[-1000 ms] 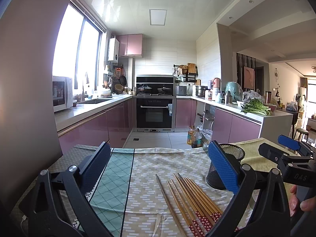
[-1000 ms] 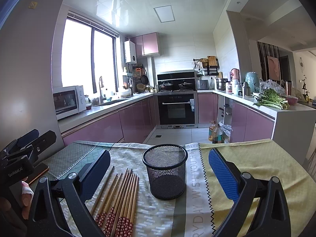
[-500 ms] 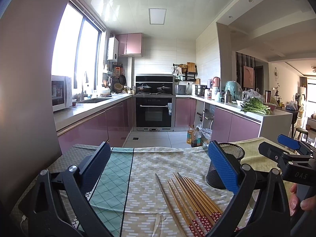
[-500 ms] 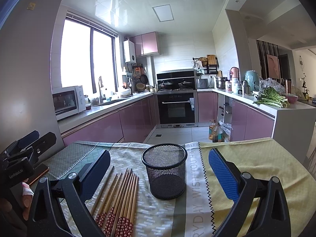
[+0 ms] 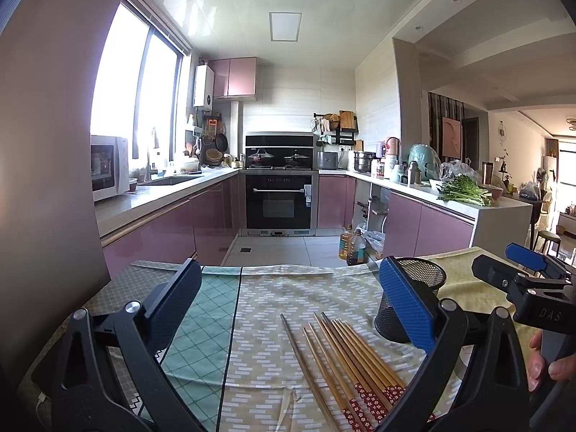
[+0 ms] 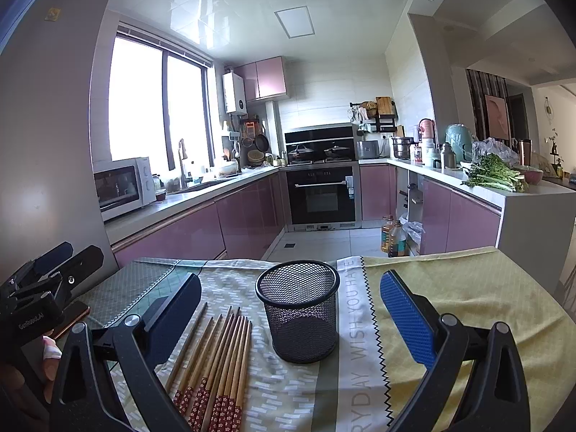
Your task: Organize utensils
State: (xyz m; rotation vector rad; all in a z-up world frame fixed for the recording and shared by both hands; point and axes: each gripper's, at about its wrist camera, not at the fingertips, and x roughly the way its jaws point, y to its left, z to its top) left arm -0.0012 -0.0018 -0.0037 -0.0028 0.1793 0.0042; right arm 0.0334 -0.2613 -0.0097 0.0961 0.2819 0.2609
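Since the earlier frames nothing has shifted noticeably: both grippers hold position. The left gripper (image 5: pixel 288 309) has its jaws spread wide and empty above the patterned tablecloth (image 5: pixel 259 388). The bundle of wooden chopsticks with red floral ends (image 5: pixel 345 356) lies flat between the jaws, toward the right-hand one. The right gripper (image 6: pixel 288 309) is likewise spread and empty; the upright black wire-mesh cylindrical holder (image 6: pixel 298 309) stands between its jaws, chopsticks just inside the left-hand jaw.

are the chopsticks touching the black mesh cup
Apart. The right wrist view shows a strip of tablecloth between the chopsticks and the mesh cup.
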